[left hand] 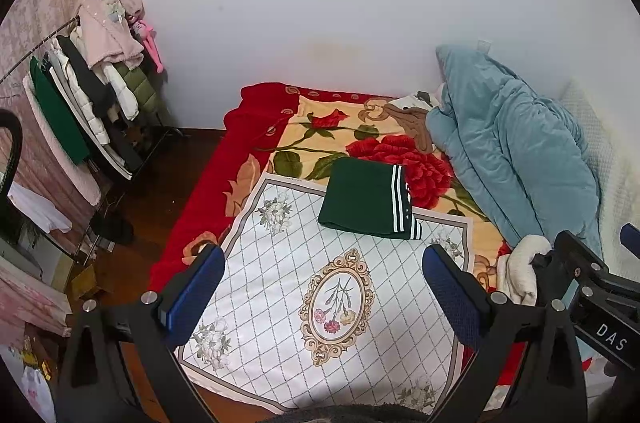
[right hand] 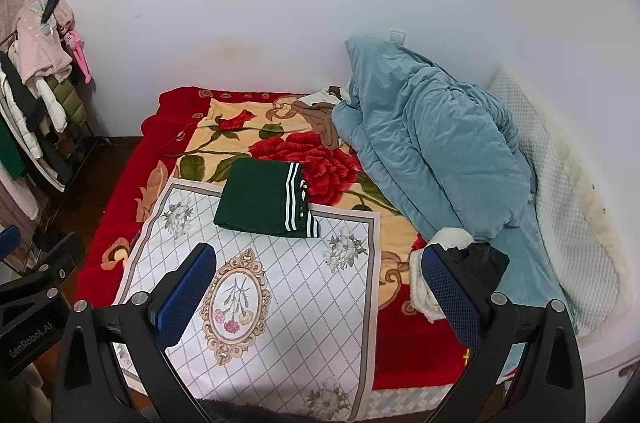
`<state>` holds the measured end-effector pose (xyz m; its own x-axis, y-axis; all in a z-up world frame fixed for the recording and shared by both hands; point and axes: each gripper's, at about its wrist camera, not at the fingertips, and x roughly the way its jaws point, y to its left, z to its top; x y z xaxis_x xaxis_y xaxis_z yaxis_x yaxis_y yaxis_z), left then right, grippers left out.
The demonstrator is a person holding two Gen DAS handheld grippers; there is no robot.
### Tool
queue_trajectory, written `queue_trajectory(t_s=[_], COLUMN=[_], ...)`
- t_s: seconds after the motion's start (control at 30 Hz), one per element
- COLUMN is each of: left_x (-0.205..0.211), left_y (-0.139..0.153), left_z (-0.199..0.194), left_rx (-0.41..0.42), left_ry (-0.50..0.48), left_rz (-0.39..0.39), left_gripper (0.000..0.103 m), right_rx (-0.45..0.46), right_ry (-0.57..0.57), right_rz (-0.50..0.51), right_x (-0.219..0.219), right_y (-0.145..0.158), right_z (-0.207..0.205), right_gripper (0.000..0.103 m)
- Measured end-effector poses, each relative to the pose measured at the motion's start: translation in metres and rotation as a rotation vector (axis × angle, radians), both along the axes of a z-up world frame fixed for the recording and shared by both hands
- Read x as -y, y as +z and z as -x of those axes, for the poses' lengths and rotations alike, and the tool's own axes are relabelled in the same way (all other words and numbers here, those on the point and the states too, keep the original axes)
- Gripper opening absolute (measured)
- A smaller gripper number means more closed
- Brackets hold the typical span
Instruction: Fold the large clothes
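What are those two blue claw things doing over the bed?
A person holds a gripper in each hand. The left gripper and the right gripper both hang open above the white flowered cloth, gripping nothing. A dark green garment with white stripes lies folded at the cloth's far edge, partly on the red rose blanket. A blue quilt is heaped to the right.

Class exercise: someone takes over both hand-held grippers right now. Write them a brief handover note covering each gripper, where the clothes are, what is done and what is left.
Left hand-held gripper: open, empty, above the white mat.
Right hand-held gripper: open, empty, above the same mat.
Green garment: folded into a neat rectangle at the mat's far edge, partly over the floral blanket.
Done: that garment looks finished.
Left: likely the white fleece item lying to the right, beside the blue quilt; it is not yet folded.
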<state>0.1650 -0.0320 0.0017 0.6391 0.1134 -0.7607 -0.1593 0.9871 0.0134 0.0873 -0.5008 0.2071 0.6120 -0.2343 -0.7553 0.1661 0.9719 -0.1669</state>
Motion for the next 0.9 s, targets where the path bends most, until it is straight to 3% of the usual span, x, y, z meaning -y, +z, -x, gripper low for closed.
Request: queue_trajectory(t_s=[0.9], left_x=[-0.0005], left_y=[0.0048], left_z=[0.0039], left_rx=[0.004], left_ry=[0.000], left_rz=[0.004], left_gripper=[0.101], right_rx=[0.007], right_ry=[0.000], right_rz=[0.003], right_x=[-0.0033], right_y=[0.0001], right_z=[0.0001], right_gripper=[0.103])
